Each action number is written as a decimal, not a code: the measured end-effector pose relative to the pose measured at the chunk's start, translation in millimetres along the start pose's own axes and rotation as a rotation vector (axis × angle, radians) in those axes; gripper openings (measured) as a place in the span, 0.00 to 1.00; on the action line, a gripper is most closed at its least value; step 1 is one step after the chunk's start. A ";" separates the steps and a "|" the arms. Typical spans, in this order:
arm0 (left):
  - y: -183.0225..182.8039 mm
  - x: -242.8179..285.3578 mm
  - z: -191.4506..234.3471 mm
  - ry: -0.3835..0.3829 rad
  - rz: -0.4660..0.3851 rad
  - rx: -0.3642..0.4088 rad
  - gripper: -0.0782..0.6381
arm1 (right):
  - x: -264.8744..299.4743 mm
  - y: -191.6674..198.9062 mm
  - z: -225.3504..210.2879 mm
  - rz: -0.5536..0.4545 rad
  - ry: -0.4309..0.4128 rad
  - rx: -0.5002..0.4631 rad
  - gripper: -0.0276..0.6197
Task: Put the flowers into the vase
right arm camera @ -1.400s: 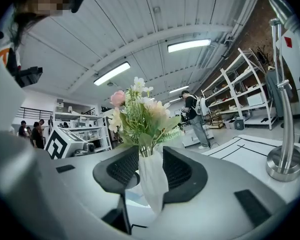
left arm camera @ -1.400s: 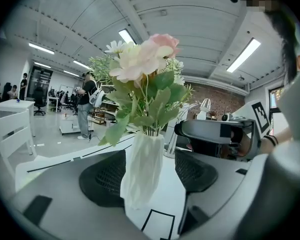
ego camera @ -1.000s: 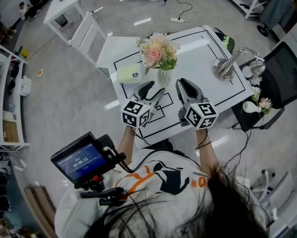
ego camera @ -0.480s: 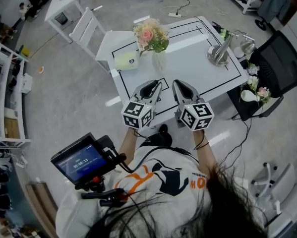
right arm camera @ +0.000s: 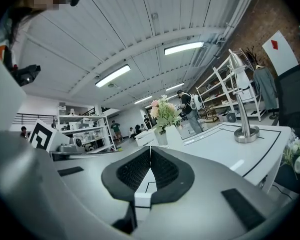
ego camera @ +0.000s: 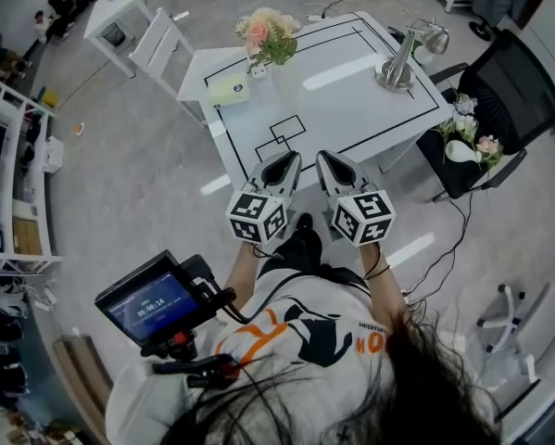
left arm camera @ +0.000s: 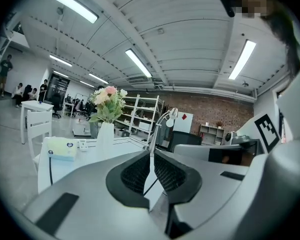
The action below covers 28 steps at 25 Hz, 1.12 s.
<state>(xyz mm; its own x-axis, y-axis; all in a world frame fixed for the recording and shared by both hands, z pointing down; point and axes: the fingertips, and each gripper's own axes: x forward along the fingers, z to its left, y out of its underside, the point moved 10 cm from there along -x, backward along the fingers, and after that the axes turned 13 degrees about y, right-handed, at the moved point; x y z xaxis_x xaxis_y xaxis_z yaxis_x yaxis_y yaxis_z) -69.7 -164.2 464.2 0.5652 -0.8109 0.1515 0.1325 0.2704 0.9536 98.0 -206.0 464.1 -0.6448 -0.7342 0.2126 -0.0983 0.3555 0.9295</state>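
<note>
A pink and white bunch of flowers [ego camera: 263, 33] stands in a clear vase [ego camera: 284, 77] at the far left of the white table [ego camera: 351, 109]. Both grippers hang side by side in front of the table's near edge, well short of the vase. The left gripper [ego camera: 286, 158] is closing, its tips nearly touching with nothing between them. The right gripper [ego camera: 328, 158] is shut and empty. The left gripper view shows the flowers [left arm camera: 108, 104] far beyond the left gripper [left arm camera: 150, 154]. In the right gripper view the vase [right arm camera: 174, 136] stands beyond the right gripper [right arm camera: 150, 148].
A metal desk lamp [ego camera: 402, 58] stands at the table's far right and a pale green pack [ego camera: 229, 89] lies left of the vase. A black chair [ego camera: 499, 82] at the right carries more flowers [ego camera: 467, 137]. A white chair [ego camera: 161, 49] stands beyond the table.
Both grippers have drawn back off the table toward the person, side by side. Their jaws, which stood apart a second ago, have come together. The vase and flowers stay in place.
</note>
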 end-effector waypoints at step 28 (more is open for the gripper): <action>18.5 -115.2 -49.6 0.055 0.023 0.005 0.13 | -71.6 45.4 93.9 -0.010 0.041 0.059 0.06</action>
<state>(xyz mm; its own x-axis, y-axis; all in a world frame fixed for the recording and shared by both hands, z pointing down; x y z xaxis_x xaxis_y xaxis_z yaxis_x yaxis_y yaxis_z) -92.0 -40.0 451.6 0.6119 -0.7748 0.1588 0.1149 0.2858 0.9514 68.5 -83.0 462.7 -0.6116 -0.7609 0.2165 -0.1504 0.3805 0.9125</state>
